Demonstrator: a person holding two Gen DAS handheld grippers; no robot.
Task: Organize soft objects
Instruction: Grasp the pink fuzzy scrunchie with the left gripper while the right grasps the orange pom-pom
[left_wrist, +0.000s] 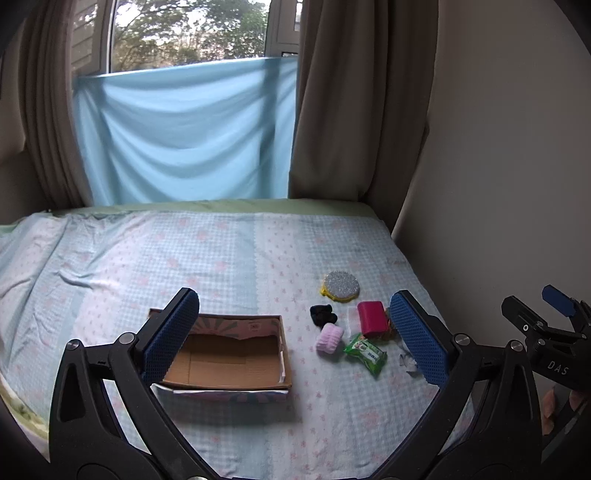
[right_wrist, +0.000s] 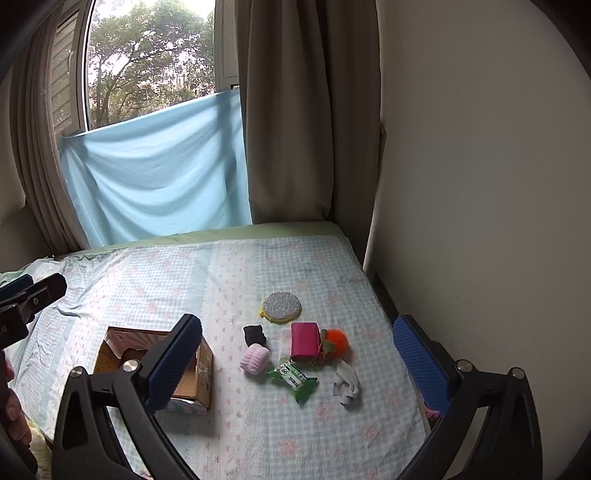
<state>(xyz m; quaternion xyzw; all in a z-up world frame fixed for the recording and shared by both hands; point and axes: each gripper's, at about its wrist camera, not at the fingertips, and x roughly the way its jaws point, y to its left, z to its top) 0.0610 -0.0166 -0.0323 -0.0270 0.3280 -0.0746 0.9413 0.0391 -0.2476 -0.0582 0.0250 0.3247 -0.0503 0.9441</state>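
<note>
An open cardboard box (left_wrist: 229, 354) (right_wrist: 192, 373) lies on the bed, its inside bare as far as it shows. To its right lie a black soft piece (left_wrist: 322, 314) (right_wrist: 255, 335), a pink fluffy roll (left_wrist: 329, 339) (right_wrist: 254, 358), a magenta pouch (left_wrist: 372, 317) (right_wrist: 305, 342), a green packet (left_wrist: 365, 353) (right_wrist: 293, 378), a silver round pad (left_wrist: 341, 286) (right_wrist: 281, 307), an orange pompom (right_wrist: 337, 340) and a white cloth scrap (right_wrist: 347, 384). My left gripper (left_wrist: 291, 332) hovers open over the box and items. My right gripper (right_wrist: 299, 363) hovers open above the cluster. Neither holds anything.
The bed (left_wrist: 221, 251) wears a light blue checked sheet and meets a beige wall (right_wrist: 480, 184) on the right. Brown curtains (left_wrist: 332, 110) and a blue cloth (left_wrist: 184, 133) hang before the window at the far end. A hand shows at the left edge (right_wrist: 14, 413).
</note>
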